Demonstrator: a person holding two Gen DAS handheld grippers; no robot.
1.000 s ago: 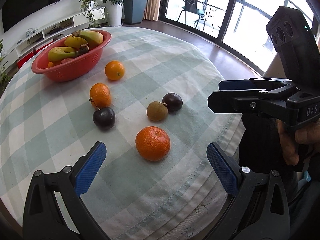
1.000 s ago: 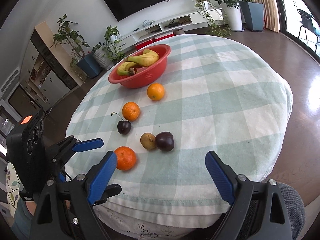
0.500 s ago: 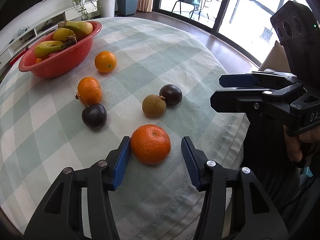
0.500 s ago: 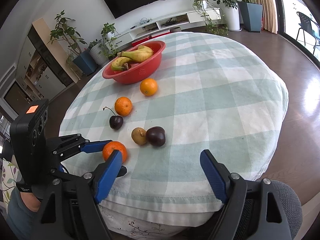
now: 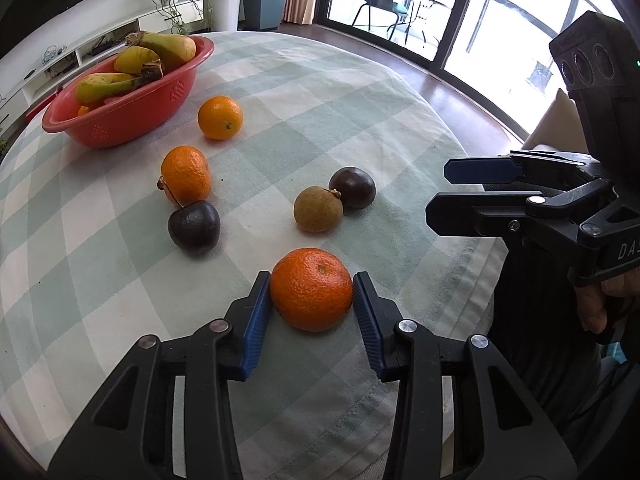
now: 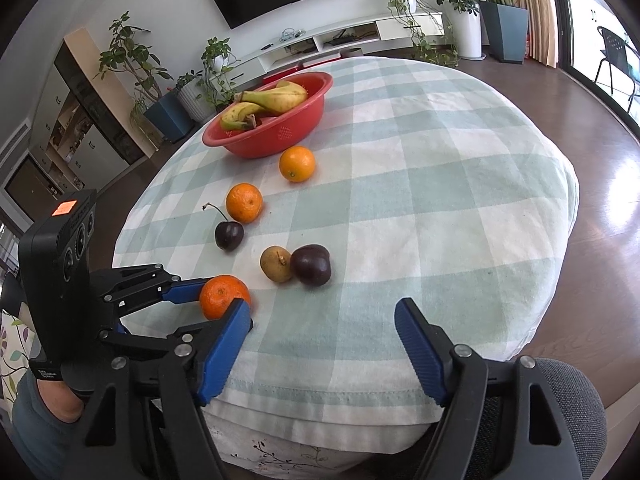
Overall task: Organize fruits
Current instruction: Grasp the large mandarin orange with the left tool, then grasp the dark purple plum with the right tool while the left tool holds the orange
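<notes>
My left gripper is shut on the nearest orange mandarin, which rests on the checked cloth near the table's front edge; it also shows in the right wrist view. My right gripper is open and empty above the front edge, to the right of the left one. A red bowl with bananas stands at the far left. Loose on the cloth lie two more oranges, two dark plums and a brownish fruit.
The round table's cloth drops off at the front and right. Plants, a TV shelf and glass doors stand beyond the table. The right gripper's body shows at the right of the left wrist view.
My left gripper moved forward and its fingers closed from wide open onto the nearest mandarin. The right gripper stayed open and shifted slightly.
</notes>
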